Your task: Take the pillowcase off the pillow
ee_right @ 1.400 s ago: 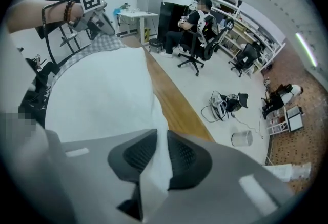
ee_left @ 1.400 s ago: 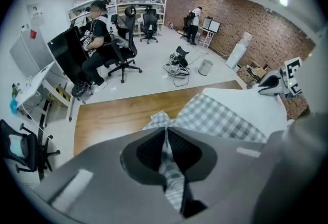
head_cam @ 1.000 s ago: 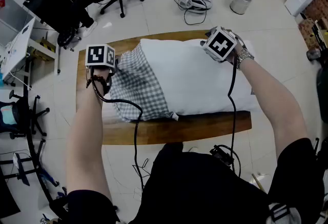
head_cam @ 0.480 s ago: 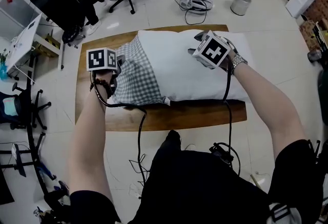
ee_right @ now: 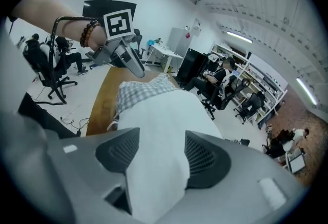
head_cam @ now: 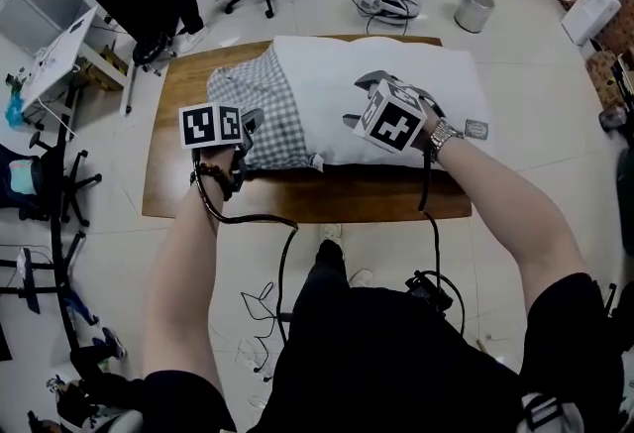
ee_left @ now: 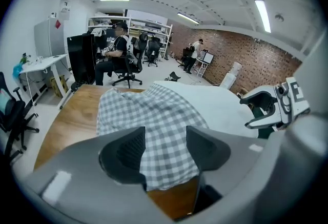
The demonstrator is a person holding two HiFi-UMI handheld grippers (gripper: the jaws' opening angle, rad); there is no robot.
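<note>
Checked grey-and-white pillowcase covers only the left end of the white pillow, which lies along the wooden table. I have the left gripper over the case's near edge, jaws opening, checked cloth between them but not pinched. The right gripper sits over the bare pillow, jaws opening too, gripping nothing.

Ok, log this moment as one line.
left claw: opening, pillowcase between | right claw: opening, pillow between | pillowcase covers one pillow end
</note>
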